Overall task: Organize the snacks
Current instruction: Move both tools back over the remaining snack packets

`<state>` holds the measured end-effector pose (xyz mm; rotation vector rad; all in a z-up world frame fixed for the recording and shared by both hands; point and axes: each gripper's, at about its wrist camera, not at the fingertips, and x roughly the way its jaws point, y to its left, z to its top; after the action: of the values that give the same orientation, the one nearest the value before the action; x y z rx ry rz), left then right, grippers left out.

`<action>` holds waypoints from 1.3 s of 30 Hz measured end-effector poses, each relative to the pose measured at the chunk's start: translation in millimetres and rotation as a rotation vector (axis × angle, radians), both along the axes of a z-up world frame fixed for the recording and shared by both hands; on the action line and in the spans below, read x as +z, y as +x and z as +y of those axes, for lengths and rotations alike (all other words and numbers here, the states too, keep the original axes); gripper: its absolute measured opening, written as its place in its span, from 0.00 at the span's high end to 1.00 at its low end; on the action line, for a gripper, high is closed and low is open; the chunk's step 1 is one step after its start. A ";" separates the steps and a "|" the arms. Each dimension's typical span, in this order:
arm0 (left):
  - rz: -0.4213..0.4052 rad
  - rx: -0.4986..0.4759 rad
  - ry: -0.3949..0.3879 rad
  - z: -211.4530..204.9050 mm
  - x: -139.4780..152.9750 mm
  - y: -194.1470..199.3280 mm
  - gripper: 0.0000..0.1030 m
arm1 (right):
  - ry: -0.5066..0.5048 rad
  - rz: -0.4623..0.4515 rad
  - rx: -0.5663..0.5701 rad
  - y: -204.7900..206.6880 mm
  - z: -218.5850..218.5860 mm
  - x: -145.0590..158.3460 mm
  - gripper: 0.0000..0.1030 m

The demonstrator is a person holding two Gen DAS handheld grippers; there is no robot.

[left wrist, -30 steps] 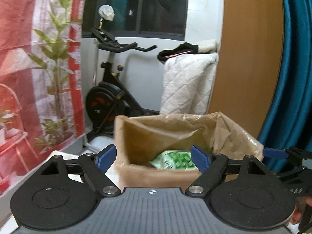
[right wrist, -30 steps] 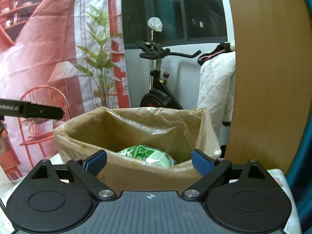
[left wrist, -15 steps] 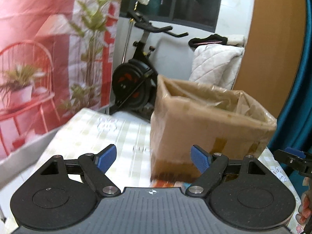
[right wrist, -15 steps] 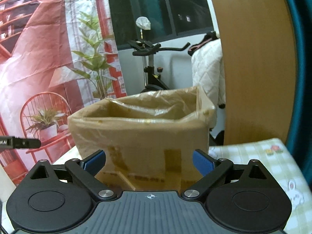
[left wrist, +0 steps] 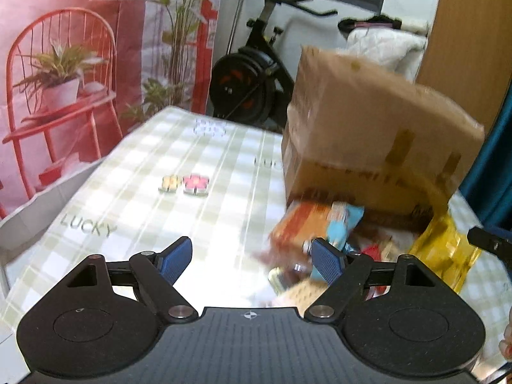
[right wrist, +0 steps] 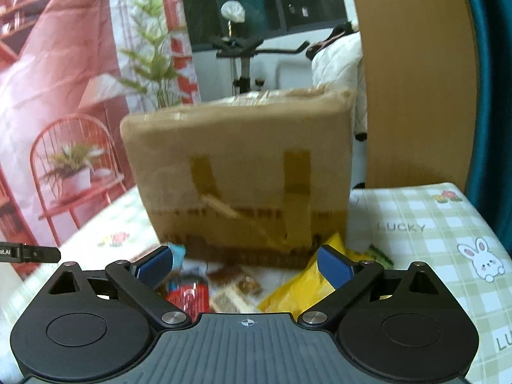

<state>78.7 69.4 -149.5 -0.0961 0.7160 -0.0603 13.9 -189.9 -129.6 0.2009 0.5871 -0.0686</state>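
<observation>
One checked tablecloth (left wrist: 198, 160), exercise bike (left wrist: 252, 73) behind.

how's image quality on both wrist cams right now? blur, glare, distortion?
Left wrist: cardboard box and snack packets are motion-smeared, glare whitens the tablecloth near the left gripper, which is itself sharp. Right wrist: box and packets are soft, right gripper crisp, the tablecloth's bunny print readable. Both views: fisheye bends the edges.
</observation>
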 end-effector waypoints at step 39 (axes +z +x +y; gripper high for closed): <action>0.205 -0.375 0.210 -25.1 -82.1 -19.5 0.24 | 0.068 0.094 -0.015 -4.8 -4.9 -29.8 0.08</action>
<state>59.2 44.3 -231.6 0.2373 0.9346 -0.3364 9.0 -194.8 -159.4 0.2694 0.6823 -0.0727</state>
